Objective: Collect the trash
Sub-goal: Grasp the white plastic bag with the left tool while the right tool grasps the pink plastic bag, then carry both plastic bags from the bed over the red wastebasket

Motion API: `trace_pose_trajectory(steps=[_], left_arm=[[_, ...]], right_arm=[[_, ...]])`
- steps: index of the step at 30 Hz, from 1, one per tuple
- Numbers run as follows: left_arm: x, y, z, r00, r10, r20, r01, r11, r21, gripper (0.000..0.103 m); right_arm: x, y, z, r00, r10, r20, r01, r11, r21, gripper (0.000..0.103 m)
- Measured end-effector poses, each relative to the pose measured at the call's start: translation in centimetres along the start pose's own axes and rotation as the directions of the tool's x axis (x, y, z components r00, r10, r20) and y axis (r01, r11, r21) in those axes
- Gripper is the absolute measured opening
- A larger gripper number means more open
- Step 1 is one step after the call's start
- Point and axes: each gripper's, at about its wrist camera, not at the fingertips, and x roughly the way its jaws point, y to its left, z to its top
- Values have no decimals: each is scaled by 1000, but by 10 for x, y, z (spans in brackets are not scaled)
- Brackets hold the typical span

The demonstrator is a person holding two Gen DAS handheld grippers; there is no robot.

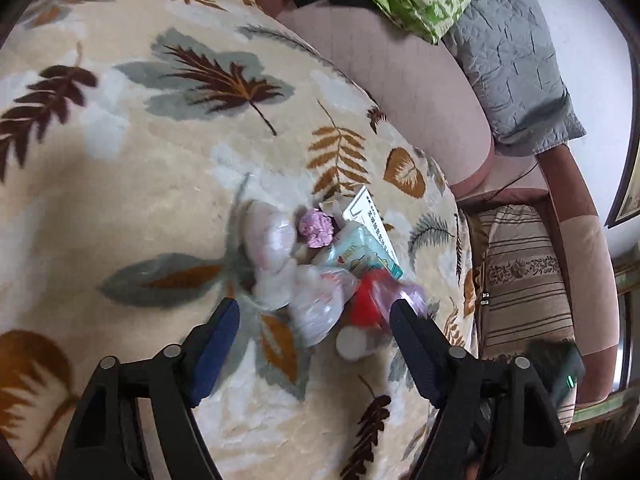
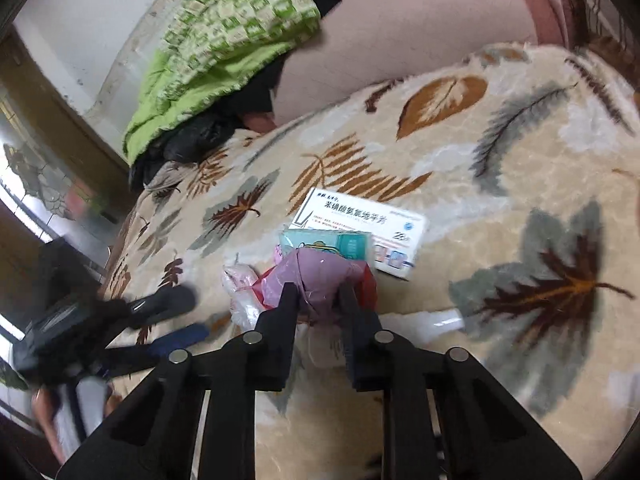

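Note:
A pile of trash lies on the leaf-patterned blanket (image 1: 120, 168): clear plastic bags (image 1: 276, 264), a crumpled pink paper ball (image 1: 317, 227), a teal wipes pack (image 1: 356, 254), a white medicine box (image 2: 360, 226), a red wrapper (image 1: 366, 300) and a white bottle (image 1: 352, 342). My left gripper (image 1: 314, 312) is open, its jaws on either side of the pile's near edge. My right gripper (image 2: 318, 294) is shut on a pink plastic bag (image 2: 316, 274) just above the pile. The left gripper also shows in the right wrist view (image 2: 184, 316).
A green patterned quilt (image 2: 224, 52) and a grey quilted pillow (image 1: 516, 60) lie at the head of the bed on a pink sheet (image 1: 420, 92). A striped cushion (image 1: 524, 276) sits beyond the bed's edge on the right.

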Motion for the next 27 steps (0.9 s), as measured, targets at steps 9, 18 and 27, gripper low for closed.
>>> trace_pose_trajectory(steps=[9,18,27], left_arm=[[36,-2,1,995,98,-36,-98,995,13,48],[16,3,1,995,98,2,-98,994,43,9],[-59,-11,-37,995,87,53,-92,990,105,8]], right_arm=[[-74,-7,-32,999,9,35,-9,1000,-13,18],[-119,10,-54,996,42,74,-40,999,-30,18],[-158,30,-85,991,54,126,-47,997,-62,18]])
